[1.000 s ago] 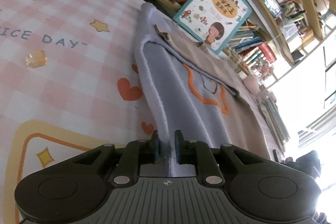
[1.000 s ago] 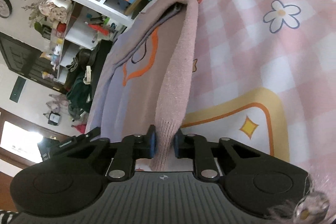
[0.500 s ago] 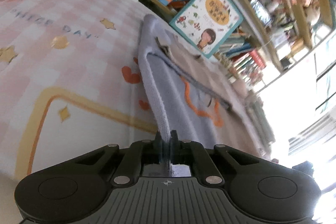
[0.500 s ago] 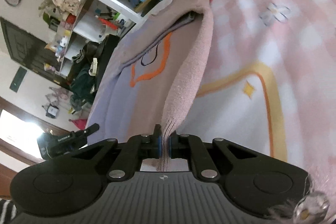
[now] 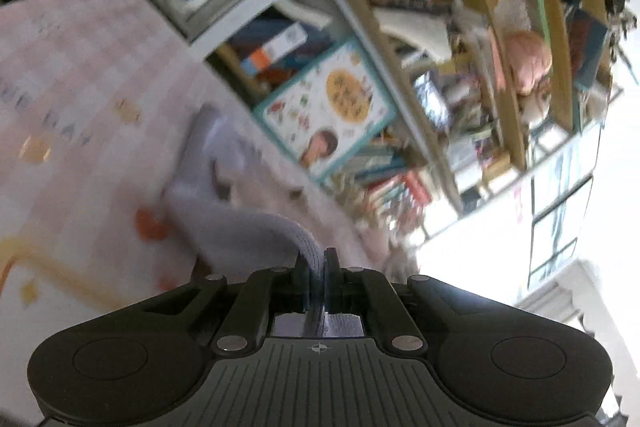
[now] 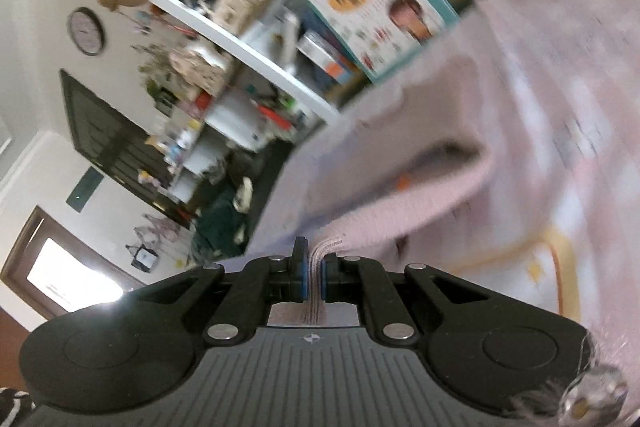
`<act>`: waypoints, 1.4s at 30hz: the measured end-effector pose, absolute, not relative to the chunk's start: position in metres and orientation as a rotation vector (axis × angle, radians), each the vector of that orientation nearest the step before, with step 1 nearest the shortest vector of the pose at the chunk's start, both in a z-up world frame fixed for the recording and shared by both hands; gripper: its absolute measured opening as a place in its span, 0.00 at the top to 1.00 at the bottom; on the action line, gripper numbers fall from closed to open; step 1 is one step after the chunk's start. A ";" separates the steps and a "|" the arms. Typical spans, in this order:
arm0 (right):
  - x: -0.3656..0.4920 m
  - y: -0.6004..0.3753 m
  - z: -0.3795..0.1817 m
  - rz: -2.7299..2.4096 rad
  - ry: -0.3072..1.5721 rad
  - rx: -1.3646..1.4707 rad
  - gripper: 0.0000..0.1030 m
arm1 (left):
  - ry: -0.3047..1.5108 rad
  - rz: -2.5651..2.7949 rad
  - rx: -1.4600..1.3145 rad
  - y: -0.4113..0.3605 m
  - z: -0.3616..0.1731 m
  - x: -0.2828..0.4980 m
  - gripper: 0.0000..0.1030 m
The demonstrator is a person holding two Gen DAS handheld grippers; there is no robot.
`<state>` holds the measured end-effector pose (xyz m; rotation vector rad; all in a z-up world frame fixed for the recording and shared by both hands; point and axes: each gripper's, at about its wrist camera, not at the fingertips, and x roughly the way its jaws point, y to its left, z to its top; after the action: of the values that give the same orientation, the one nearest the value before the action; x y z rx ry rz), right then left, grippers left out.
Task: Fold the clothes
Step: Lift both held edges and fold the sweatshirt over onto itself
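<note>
1. The left gripper [image 5: 316, 269] is pinched on a ribbed lavender edge of the sweater [image 5: 224, 223]; the knit runs between the two fingers and back into the gripper body.
2. From that pinch the lavender cloth arches up and away, then drops to the pink checked mat [image 5: 80, 67], where the rest of the garment lies blurred.
3. The right gripper [image 6: 314, 277] is pressed together on a pink ribbed cuff or hem of the same sweater [image 6: 400, 195]; blue pads show on the inner faces of its fingers [image 6: 300, 267].
4. In the right wrist view the pink part rises from the pinch as a thick band and bends over the flatter lavender body of the garment, where a small orange mark shows.
5. The sweater lies on the mat in front of the picture book [image 5: 324, 107], a teal-edged cover with a cartoon child, which leans against the bookshelves [image 5: 460, 47].
6. Left of the picture book in the right wrist view stands a white shelf [image 6: 248, 55] crowded with small items; farther left of it, a round wall clock [image 6: 86, 31] hangs on the wall.
7. Orange hearts and a yellow curved band are printed on the mat near the sweater's edge.
8. Both views are motion-blurred, so finer detail of the folds cannot be told.
</note>
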<state>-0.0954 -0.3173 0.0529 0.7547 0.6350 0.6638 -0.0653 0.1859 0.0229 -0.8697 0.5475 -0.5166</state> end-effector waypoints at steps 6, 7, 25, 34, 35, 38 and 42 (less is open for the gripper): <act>-0.055 -0.310 0.081 0.546 0.422 0.692 0.94 | 0.410 -0.483 -0.964 0.178 0.040 -0.027 0.96; -0.047 -0.308 0.083 0.526 0.398 0.695 0.94 | 0.401 -0.481 -0.973 0.178 0.042 -0.019 0.95; 0.098 -0.291 0.044 0.394 0.486 0.697 0.94 | 0.545 -0.301 -0.980 0.175 0.007 0.104 0.94; 0.139 -0.289 -0.003 0.332 0.605 0.729 0.92 | 0.637 -0.221 -0.940 0.172 -0.018 0.128 0.93; 0.141 -0.288 -0.008 0.327 0.616 0.735 0.92 | 0.645 -0.216 -0.936 0.171 -0.020 0.130 0.92; 0.147 -0.289 -0.021 0.312 0.648 0.756 0.89 | 0.668 -0.201 -0.930 0.171 -0.025 0.132 0.89; 0.149 -0.291 -0.030 0.305 0.662 0.792 0.84 | 0.706 -0.183 -0.893 0.170 -0.029 0.136 0.65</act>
<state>0.1490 -0.2911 -0.0299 0.7922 0.6619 0.3046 0.1362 0.1699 -0.0289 -0.8927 0.7059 -0.1831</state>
